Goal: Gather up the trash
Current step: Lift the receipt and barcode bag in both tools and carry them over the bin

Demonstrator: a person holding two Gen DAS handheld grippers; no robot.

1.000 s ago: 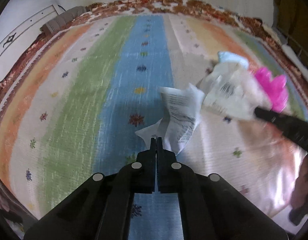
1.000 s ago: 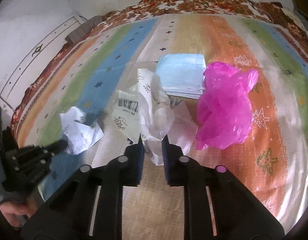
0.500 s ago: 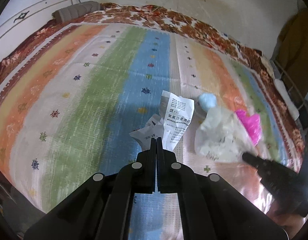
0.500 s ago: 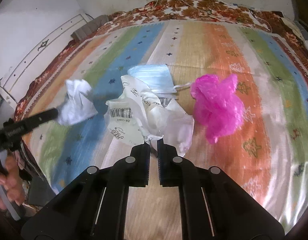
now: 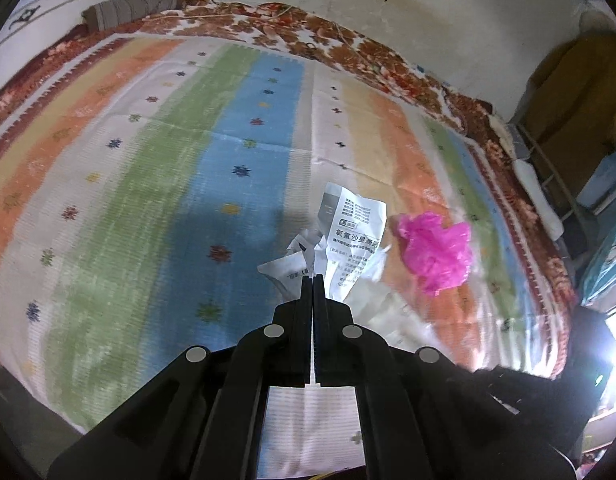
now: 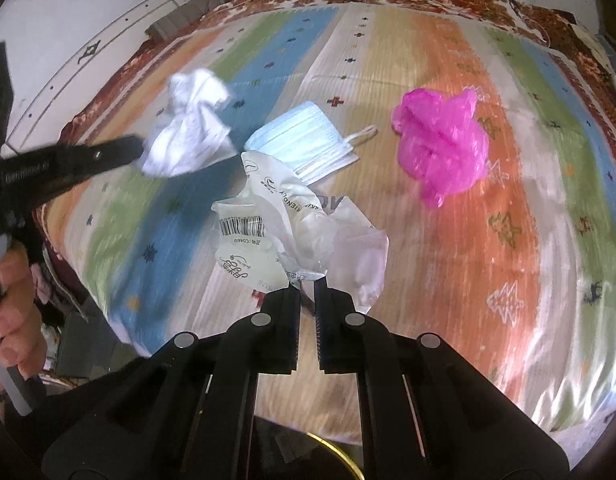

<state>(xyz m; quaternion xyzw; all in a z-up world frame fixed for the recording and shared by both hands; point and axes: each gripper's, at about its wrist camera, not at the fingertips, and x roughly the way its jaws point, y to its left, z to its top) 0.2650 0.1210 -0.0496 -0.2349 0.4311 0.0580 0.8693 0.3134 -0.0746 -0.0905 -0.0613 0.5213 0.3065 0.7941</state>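
Note:
My left gripper [image 5: 312, 278] is shut on a crumpled white printed leaflet [image 5: 350, 240] and holds it above the striped bed cover; it also shows in the right wrist view [image 6: 187, 140] at the left gripper's tip. My right gripper [image 6: 307, 282] is shut on a crumpled white plastic bag with a barcode [image 6: 275, 232], lifted off the bed. A pink plastic bag [image 6: 442, 152] and a light blue face mask [image 6: 308, 144] lie on the bed beyond it. The pink bag also shows in the left wrist view [image 5: 436, 252].
The striped cover [image 5: 147, 184] spreads over the bed, with a brown floral blanket [image 5: 308, 40] along the far edge against the wall. A brass-coloured round rim [image 6: 336, 452] shows below my right gripper. Shelving [image 5: 568, 152] stands at the bed's right.
Both grippers have risen and pulled back from the bed with their trash. The white bag has come off the face mask, which now lies uncovered on the cover.

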